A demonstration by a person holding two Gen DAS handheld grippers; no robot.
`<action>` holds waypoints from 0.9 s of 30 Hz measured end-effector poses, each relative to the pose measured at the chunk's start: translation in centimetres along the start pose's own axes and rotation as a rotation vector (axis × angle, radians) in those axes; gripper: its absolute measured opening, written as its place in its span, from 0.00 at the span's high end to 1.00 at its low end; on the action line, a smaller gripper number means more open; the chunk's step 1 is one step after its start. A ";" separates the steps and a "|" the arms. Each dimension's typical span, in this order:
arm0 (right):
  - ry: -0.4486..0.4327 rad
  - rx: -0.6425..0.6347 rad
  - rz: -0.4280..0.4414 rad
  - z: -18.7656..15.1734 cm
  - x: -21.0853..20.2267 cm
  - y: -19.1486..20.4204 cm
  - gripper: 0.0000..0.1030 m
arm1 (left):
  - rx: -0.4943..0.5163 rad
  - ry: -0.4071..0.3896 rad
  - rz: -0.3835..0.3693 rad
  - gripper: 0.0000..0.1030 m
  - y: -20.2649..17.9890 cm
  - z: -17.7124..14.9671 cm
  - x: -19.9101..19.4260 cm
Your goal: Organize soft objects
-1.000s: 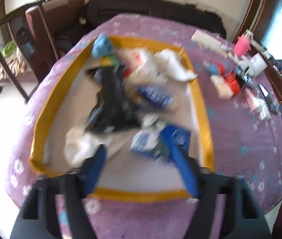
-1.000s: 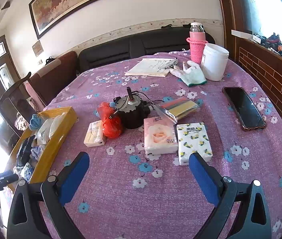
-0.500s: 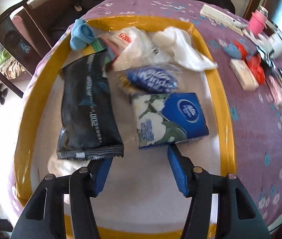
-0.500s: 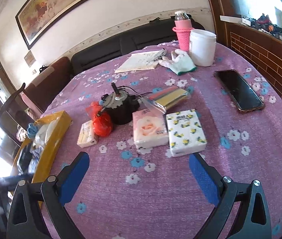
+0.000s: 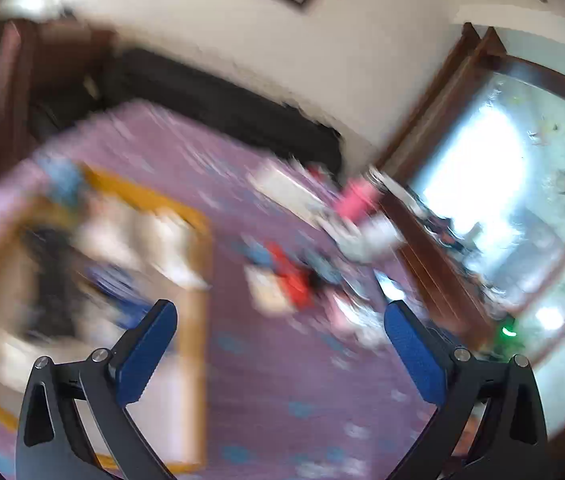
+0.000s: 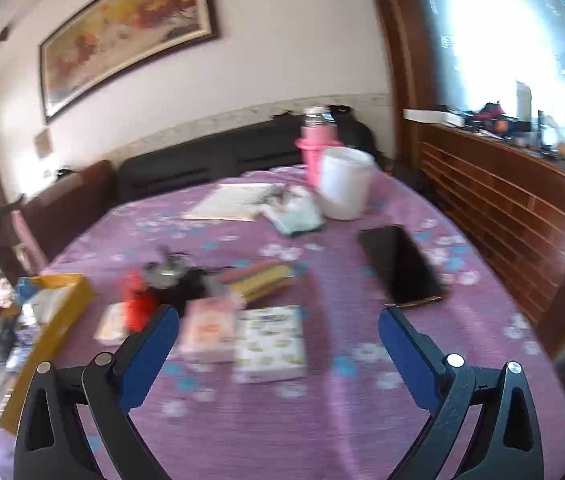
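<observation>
The left hand-held gripper is raised above the worktop, its blue fingers spread wide with nothing between them; it looks out level across the purple flowered cloth, and its view is heavily smeared. Below and to its left lies the yellow tray, where a black packet, white soft things and a blue pack show only as blurred patches, too vague to tell apart further. The right hand-held gripper is likewise held over the worktop, tilted slightly downward, its jaws wide apart and empty. Just beyond its fingertips sit two tissue packs side by side, a pink one and a white one with yellow print, touching or nearly so. Left of them lie a small pale pack and a red bag, with a black motor-like object behind. A yellow pouch lies farther back, and a black phone is off to the right. At the far edge stand a pink flask and a white tub, beside papers and a pale glove. The yellow tray sits at the left edge of this view, holding soft items.
</observation>
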State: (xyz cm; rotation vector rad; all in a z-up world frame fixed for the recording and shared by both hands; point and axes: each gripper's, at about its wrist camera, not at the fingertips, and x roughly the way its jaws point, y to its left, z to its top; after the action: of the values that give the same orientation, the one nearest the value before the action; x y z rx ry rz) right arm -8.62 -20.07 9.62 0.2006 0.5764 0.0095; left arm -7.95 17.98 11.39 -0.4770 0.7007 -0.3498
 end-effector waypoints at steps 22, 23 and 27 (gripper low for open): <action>0.446 -0.133 0.137 3.0 14.6 6.2 0.02 | 0.215 0.270 0.196 0.00 -2.5 -7.2 14.5; 0.492 -0.169 0.108 2.7 16.1 7.1 0.04 | 0.217 0.268 0.196 0.00 -2.7 -7.1 14.4; 0.571 -0.201 0.095 1.9 18.9 9.0 0.23 | 0.246 0.272 0.213 0.00 -3.1 -7.1 15.2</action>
State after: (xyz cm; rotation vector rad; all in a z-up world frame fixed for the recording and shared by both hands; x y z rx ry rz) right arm 8.73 -10.41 2.68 0.0244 1.1283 0.2219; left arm -2.43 6.34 0.26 -0.1190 0.9499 -0.2972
